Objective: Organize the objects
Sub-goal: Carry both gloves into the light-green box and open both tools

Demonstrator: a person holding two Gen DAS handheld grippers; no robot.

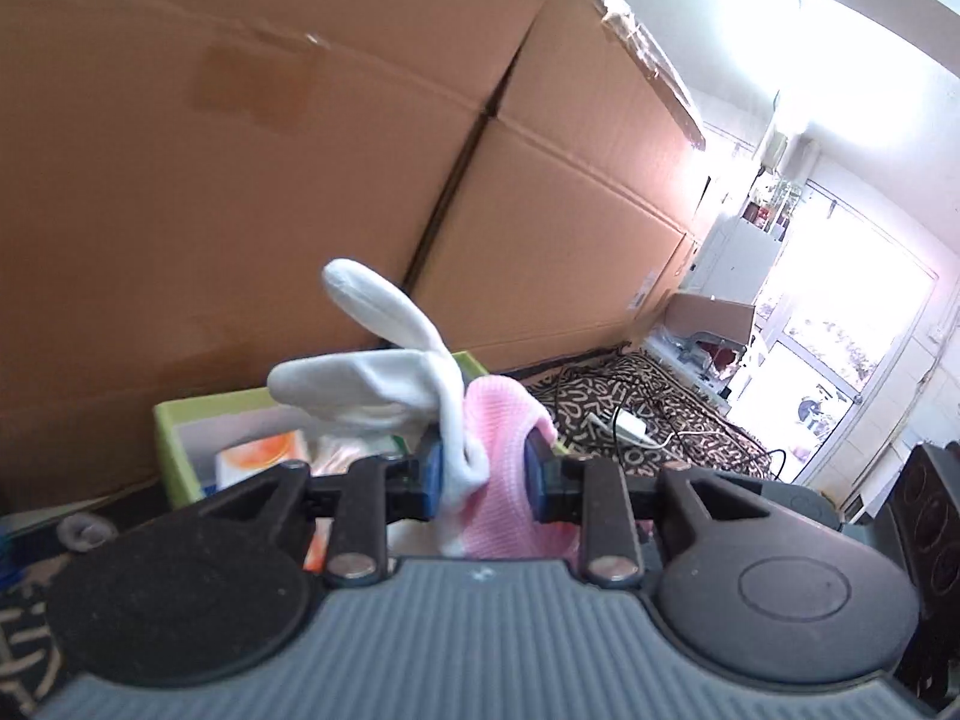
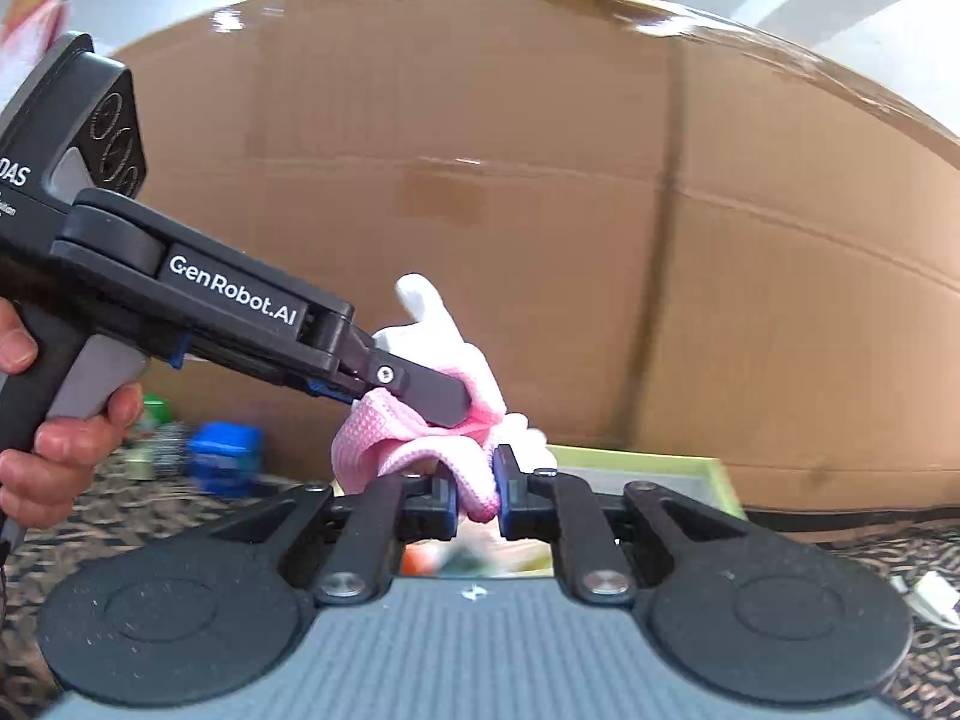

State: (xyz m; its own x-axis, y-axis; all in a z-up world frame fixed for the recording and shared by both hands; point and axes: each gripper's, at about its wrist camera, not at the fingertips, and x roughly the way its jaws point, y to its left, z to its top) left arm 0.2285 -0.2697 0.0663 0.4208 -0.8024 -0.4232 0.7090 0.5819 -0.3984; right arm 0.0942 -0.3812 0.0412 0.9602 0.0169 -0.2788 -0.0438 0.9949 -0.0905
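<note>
A pink knit cloth (image 1: 501, 468) bundled with a white sock or glove (image 1: 384, 384) is held in the air between both grippers. My left gripper (image 1: 483, 480) is shut on the bundle; it also shows in the right wrist view (image 2: 444, 396), coming in from the left with its fingers clamped on the pink cloth (image 2: 414, 450). My right gripper (image 2: 477, 495) is shut on the lower fold of the pink cloth. The white piece (image 2: 438, 330) sticks up behind. A green tray (image 1: 174, 426) with packets lies below the bundle, also seen in the right wrist view (image 2: 714, 480).
A big cardboard box (image 1: 300, 150) stands close behind the tray and fills the background (image 2: 600, 210). A patterned rug (image 1: 648, 396) carries a white charger with cables (image 1: 630, 426). A blue box (image 2: 225, 462) sits left on the rug. A bright window is at far right.
</note>
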